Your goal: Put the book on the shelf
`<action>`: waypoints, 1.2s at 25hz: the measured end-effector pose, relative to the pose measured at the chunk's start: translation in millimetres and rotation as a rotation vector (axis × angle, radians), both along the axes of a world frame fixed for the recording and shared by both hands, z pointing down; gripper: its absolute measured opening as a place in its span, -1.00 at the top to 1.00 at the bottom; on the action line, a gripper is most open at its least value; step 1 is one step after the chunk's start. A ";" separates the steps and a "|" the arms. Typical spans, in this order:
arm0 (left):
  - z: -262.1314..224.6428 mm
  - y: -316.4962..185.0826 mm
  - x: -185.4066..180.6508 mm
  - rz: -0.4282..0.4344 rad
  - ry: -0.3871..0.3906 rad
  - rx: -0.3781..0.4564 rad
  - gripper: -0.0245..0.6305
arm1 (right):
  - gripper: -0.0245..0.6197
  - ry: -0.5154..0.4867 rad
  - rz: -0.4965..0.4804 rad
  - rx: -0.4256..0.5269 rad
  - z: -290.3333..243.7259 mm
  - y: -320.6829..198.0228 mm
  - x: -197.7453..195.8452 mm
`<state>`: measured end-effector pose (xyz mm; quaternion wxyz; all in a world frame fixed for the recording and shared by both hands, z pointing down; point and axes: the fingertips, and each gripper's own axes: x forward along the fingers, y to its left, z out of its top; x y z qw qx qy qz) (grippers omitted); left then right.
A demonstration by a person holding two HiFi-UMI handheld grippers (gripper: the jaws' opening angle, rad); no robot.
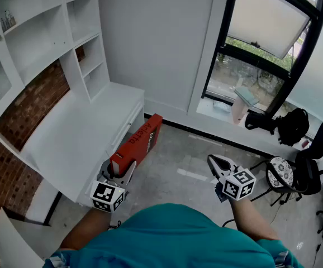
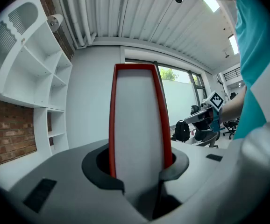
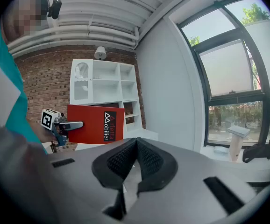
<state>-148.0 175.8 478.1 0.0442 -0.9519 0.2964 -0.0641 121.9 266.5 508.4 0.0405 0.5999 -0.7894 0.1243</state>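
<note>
My left gripper (image 1: pixel 115 175) is shut on a red book (image 1: pixel 137 143), held by its near end over the floor beside the white desk (image 1: pixel 72 135). In the left gripper view the book (image 2: pixel 137 120) stands edge-on between the jaws, white pages framed by red covers. My right gripper (image 1: pixel 220 163) hangs to the right over the floor, shut with nothing in it; its pads (image 3: pixel 136 158) meet. The right gripper view shows the book's red cover (image 3: pixel 94 123) and the white shelf unit (image 3: pixel 104 85) behind it. The shelf (image 1: pixel 44 32) rises at upper left.
Brick wall (image 1: pixel 30 102) shows behind the shelf unit. A large window (image 1: pixel 273 43) fills the upper right, with a black backpack (image 1: pixel 291 126) and office chairs (image 1: pixel 284 175) below it. Grey floor (image 1: pixel 184 175) lies between desk and chairs.
</note>
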 end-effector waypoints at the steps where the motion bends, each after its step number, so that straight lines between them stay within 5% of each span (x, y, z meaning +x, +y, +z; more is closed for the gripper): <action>1: -0.1 -0.2 1.1 0.000 -0.001 0.001 0.41 | 0.86 0.000 0.000 0.000 -0.2 -0.4 1.0; 17: -4.0 5.1 29.1 -0.006 -0.008 0.006 0.41 | 0.86 -0.037 0.004 0.013 -2.6 5.0 28.7; 30: -13.4 54.3 111.4 -0.008 -0.004 0.022 0.41 | 0.86 -0.034 -0.037 0.015 -7.3 59.7 101.9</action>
